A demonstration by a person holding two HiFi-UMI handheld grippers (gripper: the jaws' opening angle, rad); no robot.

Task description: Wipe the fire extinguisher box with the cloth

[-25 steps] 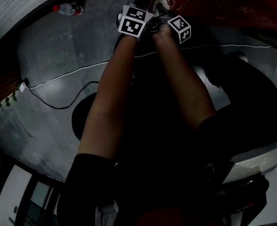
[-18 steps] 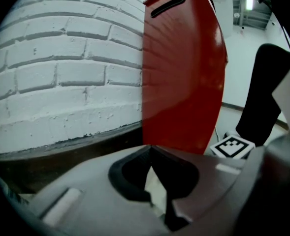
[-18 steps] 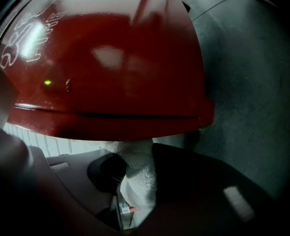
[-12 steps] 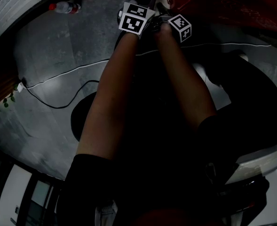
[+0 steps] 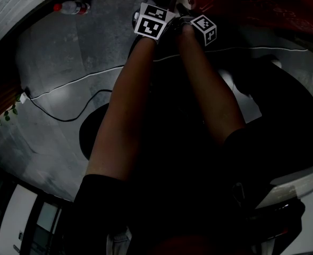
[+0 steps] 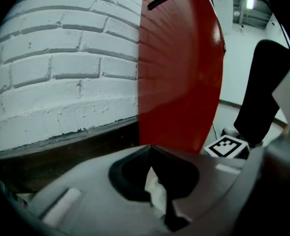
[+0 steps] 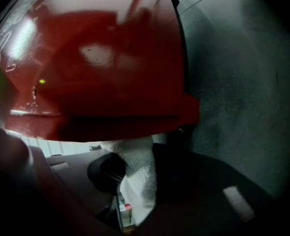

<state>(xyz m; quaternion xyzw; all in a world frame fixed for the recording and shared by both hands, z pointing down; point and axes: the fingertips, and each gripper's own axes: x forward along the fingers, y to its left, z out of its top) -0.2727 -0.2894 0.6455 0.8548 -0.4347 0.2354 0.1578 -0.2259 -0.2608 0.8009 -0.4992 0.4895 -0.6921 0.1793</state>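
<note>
Two grippers (image 6: 152, 154) (image 7: 140, 154) crept up, clamping one cloth (image 7: 137, 176).

readable text: none | fire extinguisher box (image 7: 100, 58): white characters at edge, too blurred to read

A bare industrial hall is showing: a white brick wall (image 6: 61, 68) is backing a red box (image 6: 179, 58), and a cable (image 5: 65, 121) is lying across grey floor (image 5: 55, 52).

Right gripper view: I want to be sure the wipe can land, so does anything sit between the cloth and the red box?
Nothing visible does. The right tongs are shut on the cloth, whose top runs up to the lower edge of the fire extinguisher box, with nothing between them.
</note>
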